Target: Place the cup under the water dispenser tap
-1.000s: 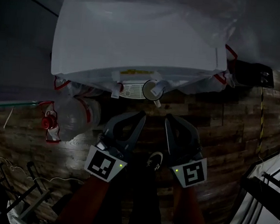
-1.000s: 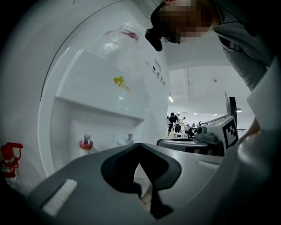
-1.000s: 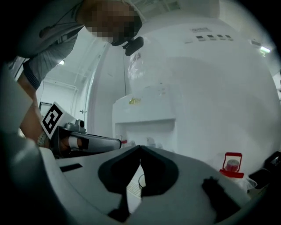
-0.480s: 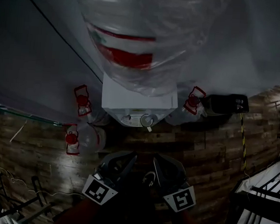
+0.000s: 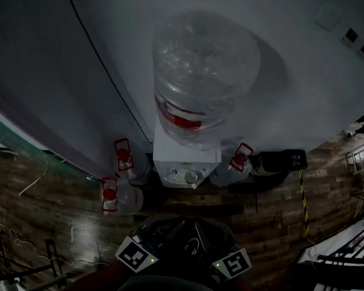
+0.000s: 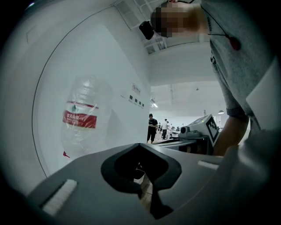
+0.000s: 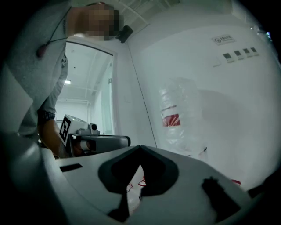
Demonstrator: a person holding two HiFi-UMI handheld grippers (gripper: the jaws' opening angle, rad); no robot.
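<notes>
**A:** What did the step call for, with things as they stood?

**B:** The water dispenser (image 5: 184,159) stood on the wooden floor (image 5: 258,217) against the wall (image 5: 82,52), with a big bottle (image 5: 204,68) upside down on top. Spare bottles (image 5: 123,197) lay at the foot of it on both sides. Both tools were held level and close to the person's body, well apart from the dispenser. The left tool (image 6: 138,146) had its jaws together on nothing, and so did the right tool (image 7: 140,150).

**A:** And the cup?

**B:** A small round thing at the dispenser's front edge, near its middle, looked like the cup (image 5: 191,176). It was in neither tool. I judged the placing done, or nearly done.

**A:** So how to finish well?

**B:** I'd have checked from above that the rim sat squarely below the tap. The tap itself was too small and dark to make out. Any nudge should have come low on the cup's side, slowly, with the spare bottles left alone.

**A:** Which way did it point?

**B:** It seemed to stand upright, with its mouth up toward the head camera and its long axis vertical.
</notes>
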